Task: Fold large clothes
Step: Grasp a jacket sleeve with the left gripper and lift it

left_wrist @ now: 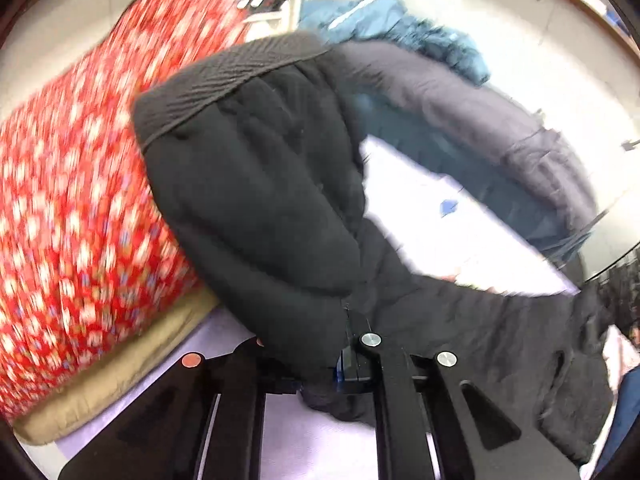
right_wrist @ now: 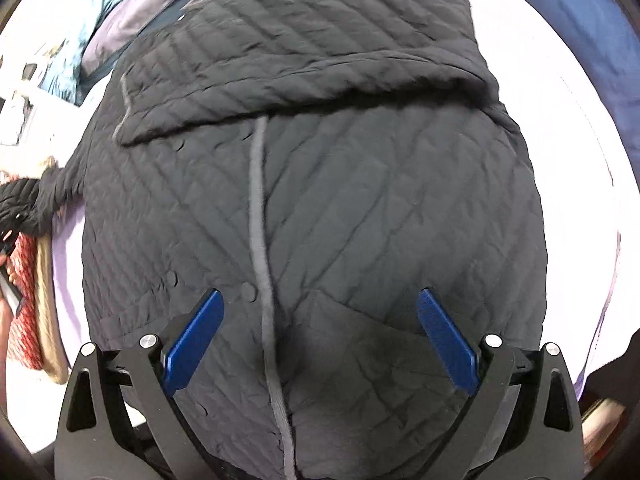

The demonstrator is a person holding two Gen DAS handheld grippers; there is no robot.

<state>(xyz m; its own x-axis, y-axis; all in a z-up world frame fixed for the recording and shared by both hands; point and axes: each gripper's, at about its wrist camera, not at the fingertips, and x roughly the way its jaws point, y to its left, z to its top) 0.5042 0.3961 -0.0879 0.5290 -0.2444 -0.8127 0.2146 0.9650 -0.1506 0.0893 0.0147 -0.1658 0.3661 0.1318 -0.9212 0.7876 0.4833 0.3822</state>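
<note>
While one sleeve (right_wrist: 304, 40) already lies folded across the black quilted jacket (right_wrist: 320, 220) at twelve o'clock, the left gripper (left_wrist: 340, 360) clamps the other sleeve (left_wrist: 256, 200) aloft (unfolded); the right gripper (right_wrist: 320, 340) hovers wide over the hem.

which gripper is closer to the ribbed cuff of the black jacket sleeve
Left. The left gripper is clamped on the sleeve, its ribbed cuff just ahead; the right gripper hovers open over the jacket body.

Bright, washed-out whites; left view smeared by motion blur, right sharper, both fisheye-warped.
</note>
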